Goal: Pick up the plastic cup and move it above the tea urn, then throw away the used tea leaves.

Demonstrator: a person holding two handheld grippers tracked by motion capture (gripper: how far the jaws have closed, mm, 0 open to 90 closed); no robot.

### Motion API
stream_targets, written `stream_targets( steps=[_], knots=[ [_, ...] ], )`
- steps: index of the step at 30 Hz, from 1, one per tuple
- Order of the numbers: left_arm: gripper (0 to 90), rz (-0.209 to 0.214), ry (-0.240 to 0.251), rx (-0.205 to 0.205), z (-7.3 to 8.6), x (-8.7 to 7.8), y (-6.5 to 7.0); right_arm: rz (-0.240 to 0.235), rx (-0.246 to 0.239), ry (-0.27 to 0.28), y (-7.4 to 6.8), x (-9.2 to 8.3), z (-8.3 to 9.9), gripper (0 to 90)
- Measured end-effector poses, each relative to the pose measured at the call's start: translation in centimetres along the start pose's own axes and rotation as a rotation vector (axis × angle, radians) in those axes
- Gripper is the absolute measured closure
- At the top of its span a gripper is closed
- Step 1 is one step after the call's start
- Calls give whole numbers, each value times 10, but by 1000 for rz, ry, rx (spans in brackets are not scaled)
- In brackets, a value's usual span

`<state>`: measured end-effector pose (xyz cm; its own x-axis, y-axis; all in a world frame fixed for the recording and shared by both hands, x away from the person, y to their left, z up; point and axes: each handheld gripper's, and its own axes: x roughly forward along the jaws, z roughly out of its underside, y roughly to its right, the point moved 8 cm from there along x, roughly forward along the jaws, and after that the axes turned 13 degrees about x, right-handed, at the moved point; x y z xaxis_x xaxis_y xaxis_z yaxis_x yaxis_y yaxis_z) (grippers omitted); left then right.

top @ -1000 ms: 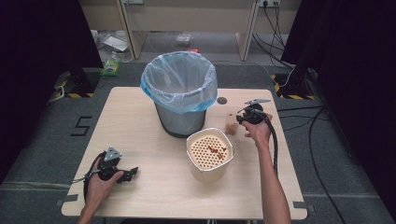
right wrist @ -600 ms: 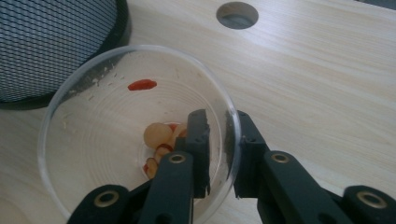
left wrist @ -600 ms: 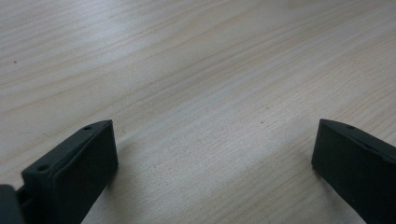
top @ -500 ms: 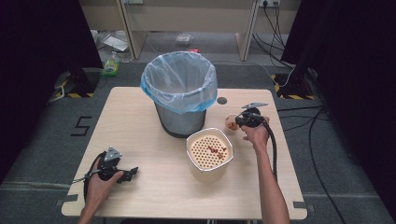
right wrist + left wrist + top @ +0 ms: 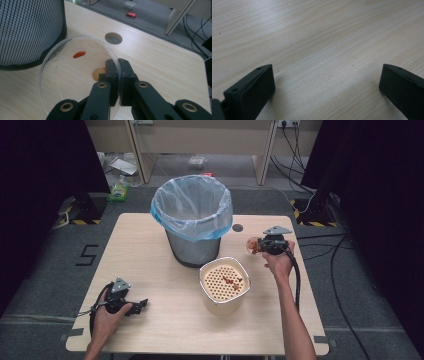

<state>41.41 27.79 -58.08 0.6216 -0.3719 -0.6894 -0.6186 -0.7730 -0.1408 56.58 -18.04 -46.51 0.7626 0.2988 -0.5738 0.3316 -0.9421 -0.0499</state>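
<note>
Two black jaws of the right gripper (image 5: 117, 75) are pinched tight on the rim of a clear round dish (image 5: 80, 75), one jaw inside the wall, one outside; they've just been closing, w/ the rim between them. In the high view the right gripper (image 5: 257, 245) sits at the table's right side, dish (image 5: 251, 245) sticking out toward the bin and lifted off the table (image 5: 150, 250). The dish is tilted up on edge. Inside it: 1 red scrap (image 5: 79, 54), 1 tan round piece (image 5: 98, 74) just beside the inner jaw, plus fine pale crumbs too small to count.

Left gripper (image 5: 127, 304) rests on the table's near-left corner, jaws wide apart w/ bare wood between them (image 5: 327, 75); well apart from the dish.

Further out: 1 mesh waste bin (image 5: 192, 227) w/ pale blue liner bag, standing upright mid-table; its mesh wall (image 5: 30, 30) is cut off at the left of the right gripper view. 1 cream container (image 5: 225, 285) w/ perforated insert stands just in front of the bin, a few reddish bits (image 5: 232, 281) on the insert, exact no. hard to tell. 1 round cable hole (image 5: 113, 38) in the tabletop beyond the dish.
</note>
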Motion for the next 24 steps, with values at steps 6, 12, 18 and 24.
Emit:
stream_targets(
  steps=[6, 12, 18, 24],
  knots=[
    [0, 0, 0, 0, 0, 0, 0, 8, -32, 60, 2, -14, -9, 876],
    [0, 0, 0, 0, 0, 0, 0, -7, -78, 115, -11, -32, -16, 874],
    [0, 0, 0, 0, 0, 0, 0, -30, -120, 173, -27, -50, -24, 873],
    [0, 0, 0, 0, 0, 0, 0, -25, -189, 229, -42, -69, -28, 871]
  ],
)
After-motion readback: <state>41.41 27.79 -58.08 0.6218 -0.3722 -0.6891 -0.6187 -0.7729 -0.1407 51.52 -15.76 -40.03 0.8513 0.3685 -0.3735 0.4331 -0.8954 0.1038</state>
